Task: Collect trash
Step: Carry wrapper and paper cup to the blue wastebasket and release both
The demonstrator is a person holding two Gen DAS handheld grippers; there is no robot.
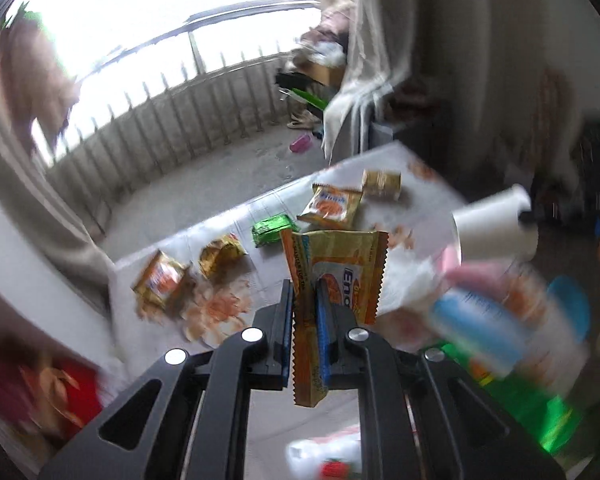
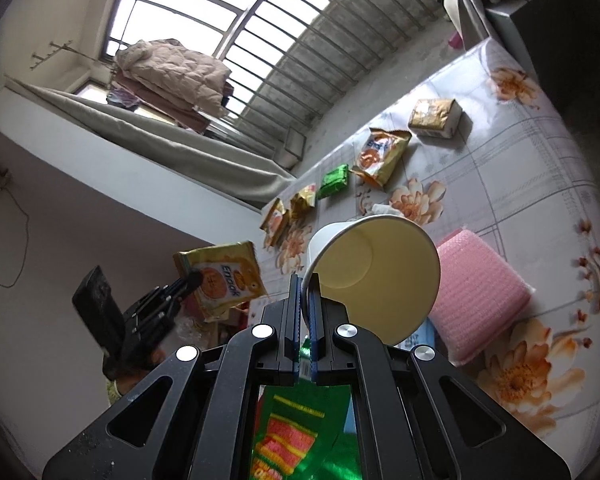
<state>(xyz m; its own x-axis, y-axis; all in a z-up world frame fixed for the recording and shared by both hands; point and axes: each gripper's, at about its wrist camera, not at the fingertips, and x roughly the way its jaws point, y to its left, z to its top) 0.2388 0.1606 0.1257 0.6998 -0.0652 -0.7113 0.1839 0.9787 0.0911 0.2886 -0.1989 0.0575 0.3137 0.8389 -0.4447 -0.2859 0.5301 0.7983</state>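
Left gripper (image 1: 305, 280): jaws pressed onto a yellow-orange Enaak wrapper (image 1: 336, 276), held upright and clear of the table; same wrapper and gripper visible in the right wrist view at 9 o'clock (image 2: 224, 276), (image 2: 194, 278).

Right gripper (image 2: 307, 280): jaws pinched on the rim of a white paper cup (image 2: 376, 276), cup tilted, mouth toward camera, interior cream-coloured. Same cup seen in the left wrist view at 3 o'clock (image 1: 496, 228).

Green foil packaging (image 2: 300, 432) below the right gripper at 6 o'clock; contact with the jaws cannot be told.

Floral tablecloth (image 2: 500, 168) bearing remaining trash, from 11 o'clock toward 1 o'clock of the cup: orange wrapper at table edge (image 2: 275, 216), crumpled gold wrapper (image 2: 303, 199), small green packet (image 2: 334, 180), orange snack bag (image 2: 382, 154), gold-and-white packet (image 2: 436, 117). All lying apart from one another.

Pink ridged pad (image 2: 476, 292) on table just beside the cup at 3 o'clock.

Left wrist view motion-blurred at right and lower edges.
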